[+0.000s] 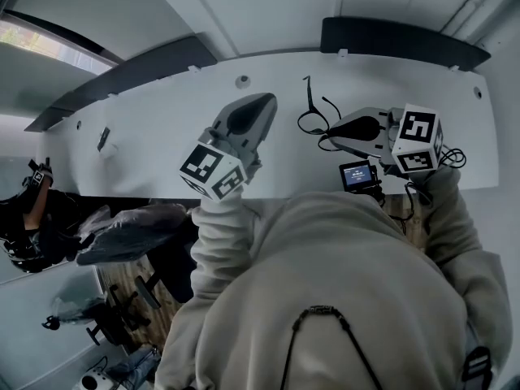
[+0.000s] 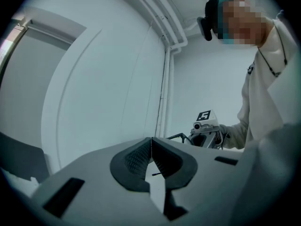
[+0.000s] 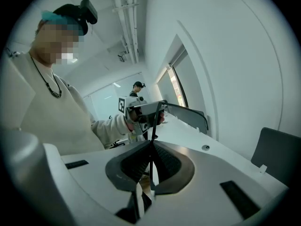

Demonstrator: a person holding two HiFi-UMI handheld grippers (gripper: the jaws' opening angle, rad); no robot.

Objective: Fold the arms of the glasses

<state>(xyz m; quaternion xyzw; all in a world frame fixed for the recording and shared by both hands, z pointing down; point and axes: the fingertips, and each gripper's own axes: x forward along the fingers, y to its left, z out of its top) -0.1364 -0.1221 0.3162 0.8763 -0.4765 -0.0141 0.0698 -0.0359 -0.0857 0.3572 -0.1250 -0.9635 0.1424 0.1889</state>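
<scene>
The black glasses point(image 1: 309, 96) hang in the air above the white table point(image 1: 162, 128), one arm pointing away toward the far edge. My right gripper point(image 1: 333, 132) is shut on them. In the right gripper view a thin black part of the glasses point(image 3: 155, 126) runs up from between the closed pads. My left gripper point(image 1: 262, 102) hovers a little to the left of the glasses, apart from them. Its jaws point(image 2: 151, 149) are shut with nothing between them. The left gripper view shows the right gripper point(image 2: 207, 126) and the glasses point(image 2: 181, 136) beyond it.
A small device with a lit screen point(image 1: 357, 174) sits at the table's near edge, under the right gripper. Dark panels point(image 1: 398, 43) line the back of the table. An office chair point(image 1: 122, 234) stands at the lower left. A second person point(image 3: 138, 86) stands far off.
</scene>
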